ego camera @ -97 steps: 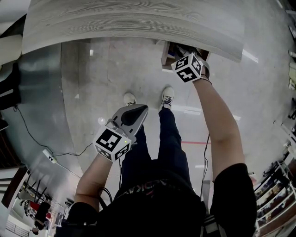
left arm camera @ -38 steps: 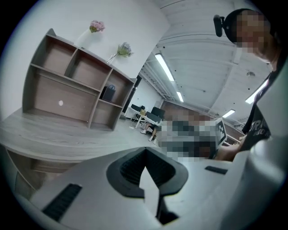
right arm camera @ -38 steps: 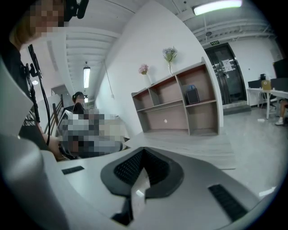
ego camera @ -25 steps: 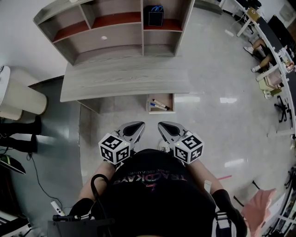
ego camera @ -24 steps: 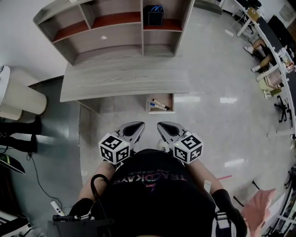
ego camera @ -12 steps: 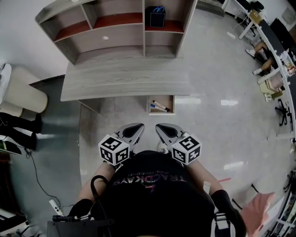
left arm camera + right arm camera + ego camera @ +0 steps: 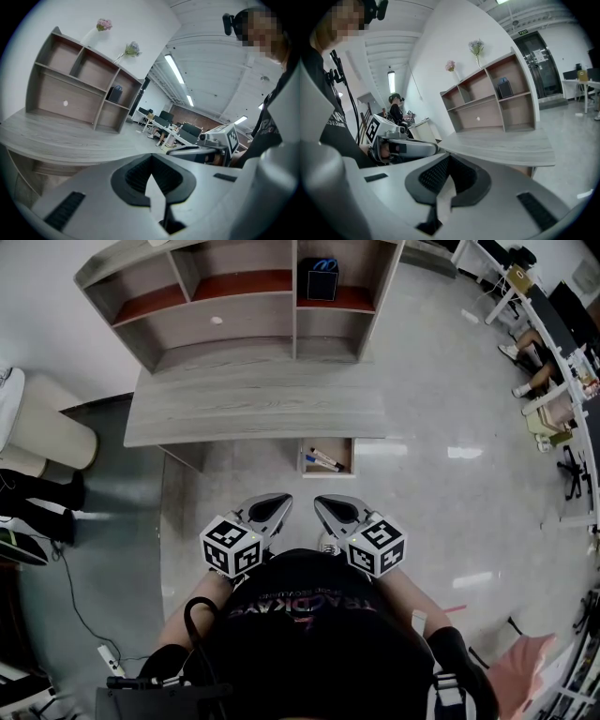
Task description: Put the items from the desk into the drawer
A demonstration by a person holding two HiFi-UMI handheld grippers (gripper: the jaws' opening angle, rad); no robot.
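Note:
The grey wood desk (image 7: 253, 413) carries a shelf unit (image 7: 244, 306) at its back, and its top shows bare. Below its front edge the drawer (image 7: 328, 457) stands open with pens (image 7: 323, 459) lying inside. My left gripper (image 7: 270, 506) and right gripper (image 7: 330, 509) are side by side close to my chest, well short of the desk. In the gripper views the left gripper (image 7: 151, 171) and the right gripper (image 7: 449, 173) are both shut with nothing between the jaws. The desk (image 7: 61, 136) (image 7: 506, 143) lies ahead of each.
A black bag (image 7: 322, 277) sits in a shelf compartment. A beige bin (image 7: 42, 432) and a person's legs (image 7: 37, 493) are at the left. A cable (image 7: 84, 615) trails on the floor. Office desks (image 7: 553, 315) line the right.
3.9 s ago my right gripper was at the drawer and my head was low over it. Now I stand back with both grippers drawn in. Over the last second, almost nothing moved.

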